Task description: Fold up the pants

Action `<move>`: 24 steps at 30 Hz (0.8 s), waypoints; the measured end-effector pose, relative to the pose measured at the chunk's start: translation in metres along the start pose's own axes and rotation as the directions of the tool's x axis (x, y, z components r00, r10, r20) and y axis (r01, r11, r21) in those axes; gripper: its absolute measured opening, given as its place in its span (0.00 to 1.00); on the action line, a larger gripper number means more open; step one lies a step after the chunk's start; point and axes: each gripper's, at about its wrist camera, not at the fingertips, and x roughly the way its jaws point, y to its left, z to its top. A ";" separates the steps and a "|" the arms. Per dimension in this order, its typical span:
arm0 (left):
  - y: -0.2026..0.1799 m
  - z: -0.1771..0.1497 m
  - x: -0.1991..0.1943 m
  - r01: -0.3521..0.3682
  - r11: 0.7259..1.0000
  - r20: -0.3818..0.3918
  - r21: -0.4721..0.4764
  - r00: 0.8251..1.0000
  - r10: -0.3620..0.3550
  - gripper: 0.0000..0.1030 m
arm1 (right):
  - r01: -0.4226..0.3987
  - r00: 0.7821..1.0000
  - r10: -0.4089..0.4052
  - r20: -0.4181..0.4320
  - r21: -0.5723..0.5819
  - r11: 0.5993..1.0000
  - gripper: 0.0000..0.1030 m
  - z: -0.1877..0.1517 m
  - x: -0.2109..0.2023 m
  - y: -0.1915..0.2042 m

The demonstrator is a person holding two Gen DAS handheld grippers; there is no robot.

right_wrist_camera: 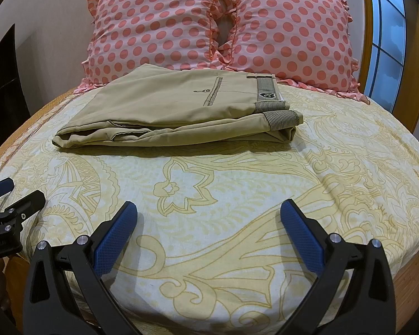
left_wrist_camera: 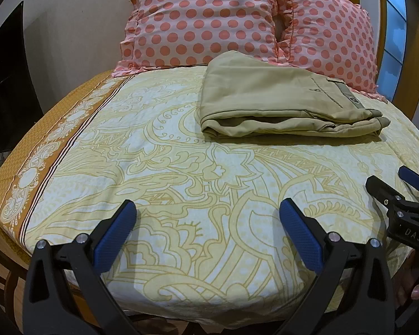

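Note:
Khaki pants (left_wrist_camera: 279, 103) lie folded in a flat stack on the bed, near the pillows; they also show in the right wrist view (right_wrist_camera: 176, 111), waistband to the right. My left gripper (left_wrist_camera: 208, 212) is open and empty, held above the sheet well short of the pants. My right gripper (right_wrist_camera: 209, 212) is open and empty too, at about the same distance. Each gripper shows at the edge of the other's view: the right one at the far right of the left wrist view (left_wrist_camera: 399, 184), the left one at the far left of the right wrist view (right_wrist_camera: 16, 195).
The bed carries a yellow and white patterned sheet (left_wrist_camera: 181, 173) with an orange border (left_wrist_camera: 42, 145) on the left. Two pink polka-dot pillows (right_wrist_camera: 159, 25) (right_wrist_camera: 293, 33) stand at the head. A window (right_wrist_camera: 388, 36) is at the right, a dark screen (left_wrist_camera: 5, 83) at the left.

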 end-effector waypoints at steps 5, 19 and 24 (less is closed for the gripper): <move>0.001 0.000 0.000 0.002 1.000 0.002 0.001 1.000 -0.002 0.98 | 0.000 1.000 0.000 0.000 0.000 1.000 0.99 0.000 0.000 0.000; 0.001 0.001 0.000 0.003 1.000 0.005 0.002 1.000 -0.003 0.98 | -0.003 1.000 0.003 0.000 -0.003 1.000 0.99 0.000 0.000 -0.002; 0.000 0.002 -0.001 0.004 1.000 0.002 0.003 1.000 -0.004 0.98 | -0.005 1.000 0.005 0.000 -0.004 1.000 0.99 0.000 -0.001 -0.003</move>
